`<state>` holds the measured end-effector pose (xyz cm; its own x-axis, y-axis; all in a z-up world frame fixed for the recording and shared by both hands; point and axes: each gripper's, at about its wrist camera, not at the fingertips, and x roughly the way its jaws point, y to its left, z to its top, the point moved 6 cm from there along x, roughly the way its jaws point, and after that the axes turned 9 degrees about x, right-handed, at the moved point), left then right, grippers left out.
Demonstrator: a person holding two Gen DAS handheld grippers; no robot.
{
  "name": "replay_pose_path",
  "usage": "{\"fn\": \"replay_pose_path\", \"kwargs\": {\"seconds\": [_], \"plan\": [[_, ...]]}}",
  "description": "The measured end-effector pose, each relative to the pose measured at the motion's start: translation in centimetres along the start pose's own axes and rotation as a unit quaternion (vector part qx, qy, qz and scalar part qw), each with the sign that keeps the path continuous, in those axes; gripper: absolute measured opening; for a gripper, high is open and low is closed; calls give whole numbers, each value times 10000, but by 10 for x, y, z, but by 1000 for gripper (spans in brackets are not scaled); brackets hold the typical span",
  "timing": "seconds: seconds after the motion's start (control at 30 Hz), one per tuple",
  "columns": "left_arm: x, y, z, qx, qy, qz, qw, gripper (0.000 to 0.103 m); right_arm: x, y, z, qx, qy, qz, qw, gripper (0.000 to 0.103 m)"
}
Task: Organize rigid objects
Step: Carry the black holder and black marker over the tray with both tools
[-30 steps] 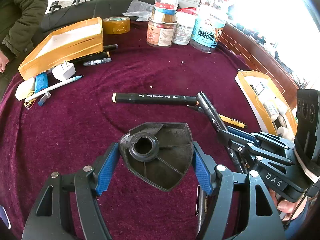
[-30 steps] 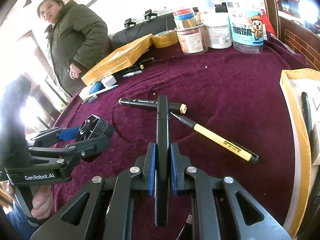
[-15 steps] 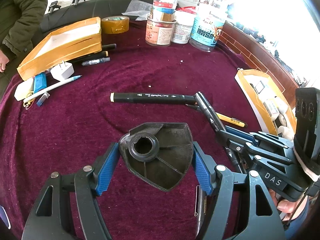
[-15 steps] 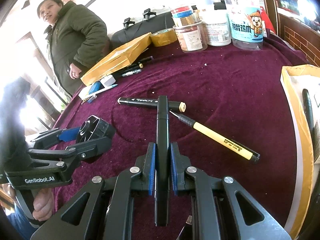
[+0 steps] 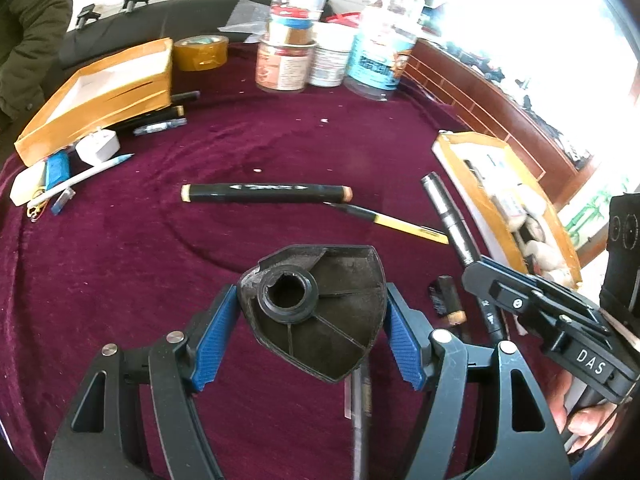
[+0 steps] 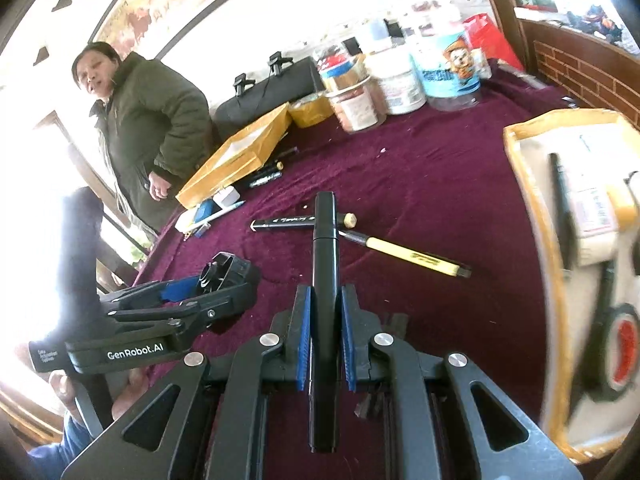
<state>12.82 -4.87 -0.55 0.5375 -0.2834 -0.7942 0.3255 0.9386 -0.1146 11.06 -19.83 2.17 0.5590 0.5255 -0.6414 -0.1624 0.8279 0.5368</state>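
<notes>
Rigid objects are partly sorted: the right tray already holds several. The right hand-held gripper is clamped on a black pen, and the left hand-held gripper holds a black plastic part. A black marker and a yellow pen lie on the worktop, not yet put away.

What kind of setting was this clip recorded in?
Probably a room in a home, not a lab: a table under a maroon velvet cloth, food jars at its far edge, a framed painting on the wall, and a brick windowsill.
</notes>
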Motion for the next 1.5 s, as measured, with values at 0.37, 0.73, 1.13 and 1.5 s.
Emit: {"fn": "replay_pose_path", "kwargs": {"seconds": [0.37, 0.73, 1.13, 1.5], "plan": [[-15, -81, 27, 396, 12, -384, 9985, 70, -75, -66, 20, 608, -743, -188, 9952, 13], [15, -182, 52, 743, 206, -871, 9932, 70, -128, -135, 32, 1012, -1164, -707, 9855, 13], [61, -240, 64, 874, 530, -1153, 9881, 70, -133, -197, 73, 1027, -873, -1557, 9786, 13], [99, -276, 80, 892, 686, -1083, 9877, 70, -109, -232, 93, 829, -436, -2073, 9738, 13]]}}
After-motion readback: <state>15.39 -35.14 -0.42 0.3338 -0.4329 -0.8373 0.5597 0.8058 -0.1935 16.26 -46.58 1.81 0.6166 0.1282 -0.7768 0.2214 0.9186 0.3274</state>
